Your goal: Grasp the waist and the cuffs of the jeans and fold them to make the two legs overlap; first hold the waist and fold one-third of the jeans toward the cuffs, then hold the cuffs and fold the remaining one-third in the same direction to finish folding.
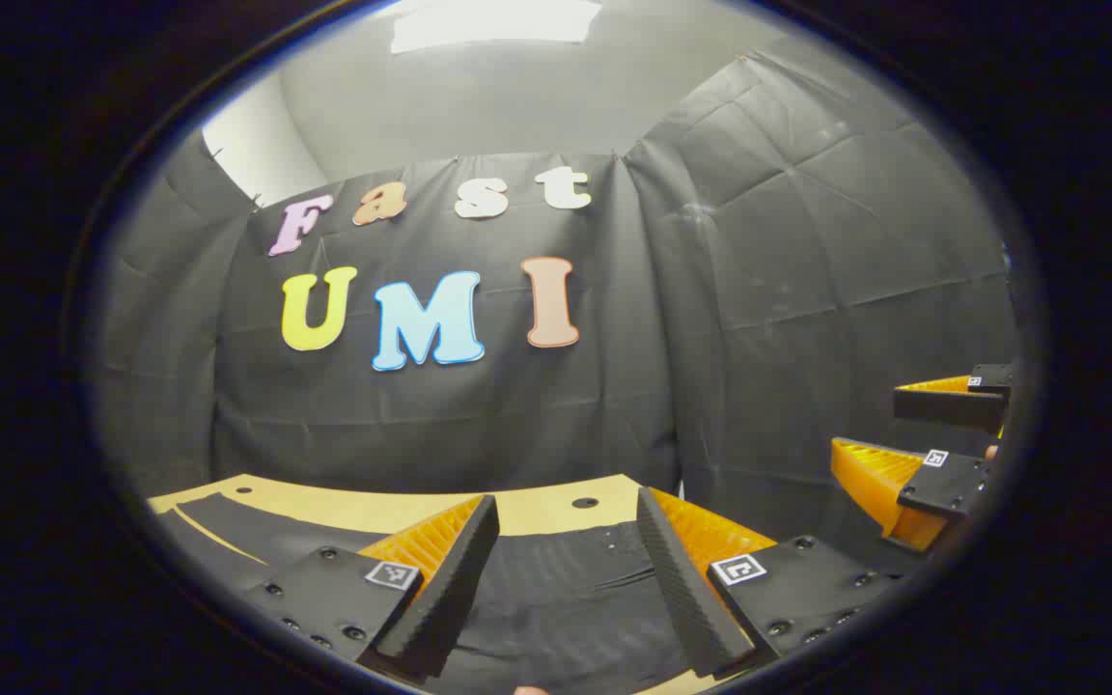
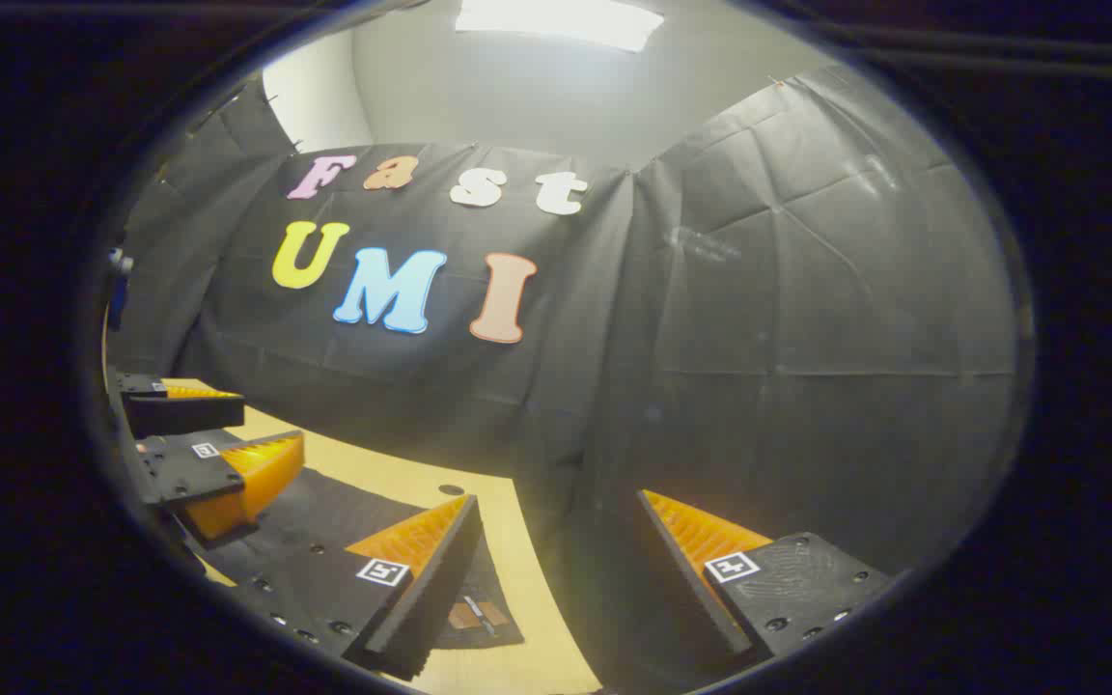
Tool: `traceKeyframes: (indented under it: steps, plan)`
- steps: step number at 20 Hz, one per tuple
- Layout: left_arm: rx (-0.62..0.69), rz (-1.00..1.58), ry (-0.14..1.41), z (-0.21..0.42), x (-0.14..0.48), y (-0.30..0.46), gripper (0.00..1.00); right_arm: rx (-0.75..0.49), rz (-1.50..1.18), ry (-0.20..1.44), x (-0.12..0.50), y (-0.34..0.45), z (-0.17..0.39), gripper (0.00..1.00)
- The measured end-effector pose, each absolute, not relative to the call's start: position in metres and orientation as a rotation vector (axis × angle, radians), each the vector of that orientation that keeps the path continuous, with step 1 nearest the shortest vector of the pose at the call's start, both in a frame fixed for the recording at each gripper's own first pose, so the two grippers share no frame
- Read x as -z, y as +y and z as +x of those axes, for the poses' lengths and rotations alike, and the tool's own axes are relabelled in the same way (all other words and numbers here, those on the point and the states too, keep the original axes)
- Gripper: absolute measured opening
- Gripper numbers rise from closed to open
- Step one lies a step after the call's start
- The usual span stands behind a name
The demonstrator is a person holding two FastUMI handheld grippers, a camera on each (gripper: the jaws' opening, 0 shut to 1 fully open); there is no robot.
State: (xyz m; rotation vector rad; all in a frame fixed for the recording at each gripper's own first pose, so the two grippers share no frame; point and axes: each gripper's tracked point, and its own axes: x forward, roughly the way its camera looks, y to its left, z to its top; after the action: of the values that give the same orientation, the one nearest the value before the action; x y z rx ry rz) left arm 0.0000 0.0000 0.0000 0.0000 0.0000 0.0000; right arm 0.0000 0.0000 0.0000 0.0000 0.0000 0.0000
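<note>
A black cloth wall closes the booth on all sides, and below it a tan tabletop (image 1: 537, 512) carries the dark jeans (image 1: 556, 589), spread flat. In the left gripper view the left claw (image 1: 566, 589) stands open and empty, its jaws apart, with the denim lying directly beneath and between them. The right claw (image 2: 556, 589) is likewise open and holds nothing; the near end of the jeans, with a small tan patch (the waist end, I judge), lies under its left finger, while its right finger hangs out past the tabletop's edge. Each claw also shows off to the side in the other's view, near but apart.

No fold looks made yet, so the step in hand seems to be the first grasp. To do it well, both claws should come down together, pinch only the edge of the cloth, and lift evenly so the legs stay aligned.

Nothing else lies on the tabletop apart from small round holes (image 1: 585, 503); the cloth wall just ahead limits forward reach.
</note>
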Motion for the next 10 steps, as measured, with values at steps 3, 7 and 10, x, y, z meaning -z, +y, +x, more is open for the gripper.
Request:
traceKeyframes:
  steps: [3,7,10]
  plan:
    - [-0.004,-0.048,0.054,-0.046,-0.013,0.076,0.94,0.063,0.028,-0.01,-0.031,0.02,-0.026,0.94]
    - [-0.071,0.01,0.041,-0.102,-0.051,0.196,0.94,0.117,0.044,-0.024,-0.061,0.057,-0.053,0.94]
    - [-0.138,0.103,0.034,-0.139,-0.075,0.278,0.94,0.11,0.06,0.001,-0.073,0.089,-0.065,0.94]
